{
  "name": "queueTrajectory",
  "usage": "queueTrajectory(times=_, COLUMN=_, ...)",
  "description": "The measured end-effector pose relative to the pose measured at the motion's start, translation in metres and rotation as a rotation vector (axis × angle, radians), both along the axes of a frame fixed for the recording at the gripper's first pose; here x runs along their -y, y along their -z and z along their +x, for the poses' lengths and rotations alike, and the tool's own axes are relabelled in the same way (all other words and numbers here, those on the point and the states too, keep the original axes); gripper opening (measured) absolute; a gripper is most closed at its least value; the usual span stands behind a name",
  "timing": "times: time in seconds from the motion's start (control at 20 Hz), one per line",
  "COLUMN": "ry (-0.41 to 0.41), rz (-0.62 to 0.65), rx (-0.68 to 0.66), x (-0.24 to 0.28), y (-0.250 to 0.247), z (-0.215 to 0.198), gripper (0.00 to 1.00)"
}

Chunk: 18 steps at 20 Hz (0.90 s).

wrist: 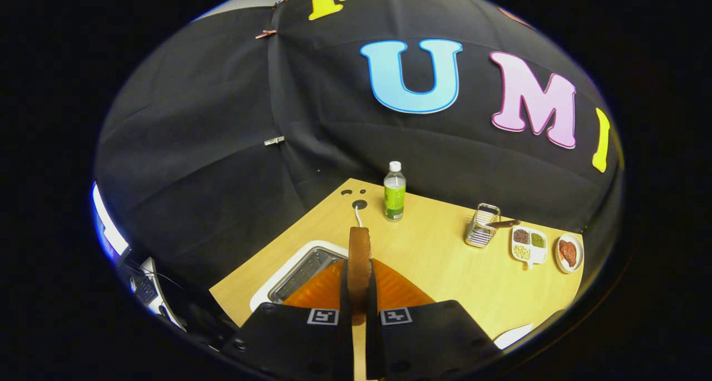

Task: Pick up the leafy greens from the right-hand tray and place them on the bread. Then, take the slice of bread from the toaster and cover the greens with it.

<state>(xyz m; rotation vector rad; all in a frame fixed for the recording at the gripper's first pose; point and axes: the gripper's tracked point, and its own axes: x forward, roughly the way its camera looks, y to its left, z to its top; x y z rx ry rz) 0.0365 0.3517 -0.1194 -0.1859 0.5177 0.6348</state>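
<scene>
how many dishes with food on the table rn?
2. A divided dish right of the wire basket, and a small plate right of that. More may sit hidden behind the gripper.

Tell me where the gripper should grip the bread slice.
Just as now: the gripper is shut on the bread slice, a finger pressing each flat face of its lower part. It stands upright and thin, edge toward the camera, so the broad faces suit the fingers best.

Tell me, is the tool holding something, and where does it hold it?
Yes. The tool is shut on a slice of bread, standing on edge, pinched by its lower part; the top sticks up beyond the fingers.
</scene>
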Motion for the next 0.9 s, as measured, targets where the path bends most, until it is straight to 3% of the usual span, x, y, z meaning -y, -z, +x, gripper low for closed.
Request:
queueTrajectory(times=0.25, ry=0.074, rz=0.023, rx=-0.055, x=0.055, y=0.022, z=0.003, gripper=0.13)
queueTrajectory(times=0.65, ry=0.209, rz=0.098, rx=-0.266, x=0.125, y=0.098, z=0.003, gripper=0.13)
queueTrajectory(times=0.9, ry=0.238, rz=0.109, rx=-0.329, x=0.151, y=0.131, z=0.008, gripper=0.13)
